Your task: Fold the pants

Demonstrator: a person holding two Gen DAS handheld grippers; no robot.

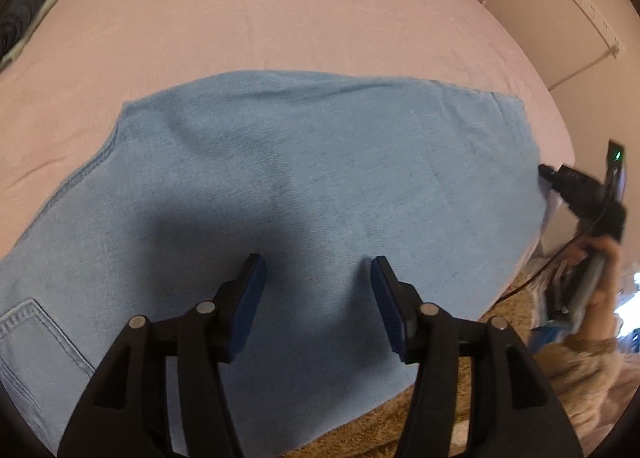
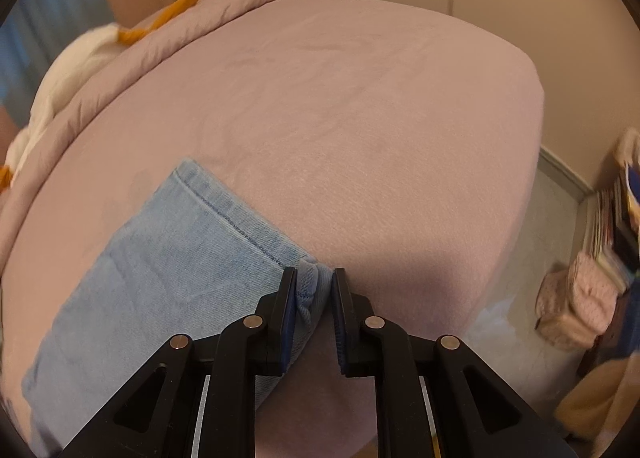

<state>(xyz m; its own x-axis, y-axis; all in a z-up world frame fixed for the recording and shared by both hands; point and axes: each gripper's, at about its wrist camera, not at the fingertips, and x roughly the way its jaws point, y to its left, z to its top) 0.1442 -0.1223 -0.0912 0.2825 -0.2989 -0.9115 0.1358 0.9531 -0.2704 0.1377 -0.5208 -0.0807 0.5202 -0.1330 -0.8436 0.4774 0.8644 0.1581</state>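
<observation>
The pants, light blue denim, lie flat across a pink bed sheet and fill the middle and lower part of the left wrist view. A back pocket with stitched seams shows at the lower left of that frame. The near edge of the pants reaches the front edge of the bed, where a tan fuzzy fabric appears at the bottom right.

The left gripper hovers over the pants at the lower centre of the frame. Its jaws stand apart, with nothing between the blue pads; only flat denim lies beyond them.

In the right wrist view, the hem end of the pants lies in the lower left of the frame, with a stitched hem line running diagonally. The right gripper sits at the lower centre, its jaws narrowly set around the bunched hem corner. The left pad touches the cloth; whether the right pad presses on it cannot be told.

In the left wrist view, the right gripper appears at the right edge, at the pants' far right corner, held by a hand in a fuzzy sleeve

A rolled pink blanket lies along the upper left of the bed
</observation>
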